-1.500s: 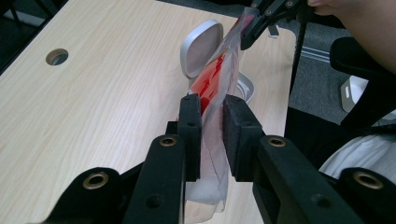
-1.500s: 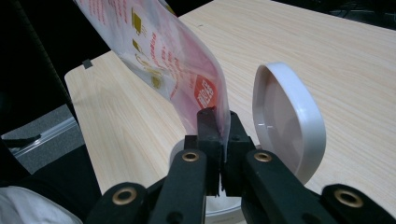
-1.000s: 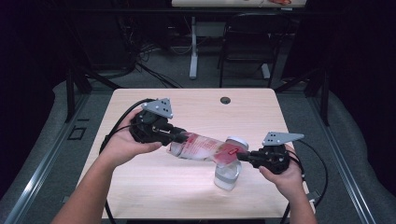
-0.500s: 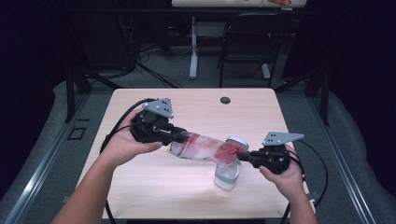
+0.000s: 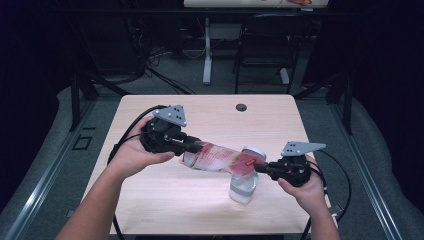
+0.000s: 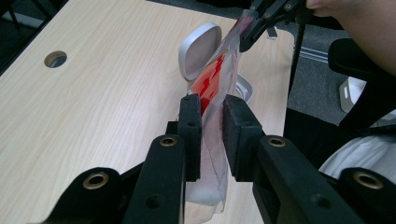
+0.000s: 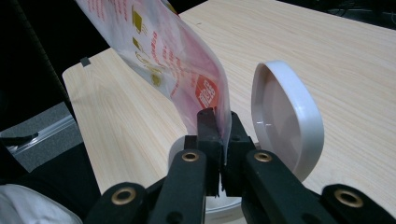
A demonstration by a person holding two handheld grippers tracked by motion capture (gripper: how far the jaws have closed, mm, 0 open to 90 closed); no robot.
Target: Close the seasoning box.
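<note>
Low in the middle of the high view, a clear jar [image 5: 243, 187] stands on the table [image 5: 165, 210] with its white hinged lid [image 5: 253, 151] flipped up. Just above it hangs a red-printed plastic bag [image 5: 217, 157], stretched between two grippers and sloping down toward the jar's mouth.

At the lower right of that view, the right gripper [image 5: 260, 168] has its jaws pinched tight on the bag's lower corner, right over the jar; the right gripper view shows the film [image 7: 187, 60] clamped between the black pads with the lid [image 7: 285, 116] just beside them. Farther up and left, the left gripper [image 5: 192, 146] clamps the bag's other end; the left gripper view shows its jaws closed on the film [image 6: 212, 116], with white contents sagging below them.

Judging from this, the main risk is a spill. If the bag's outlet sits off the jar's mouth, contents could land on the table. The upright lid stands very near the bag, so a nudge could swing it shut or tip the light jar. The thin film could also slip from the left jaws, dropping the bag onto the jar.
</note>
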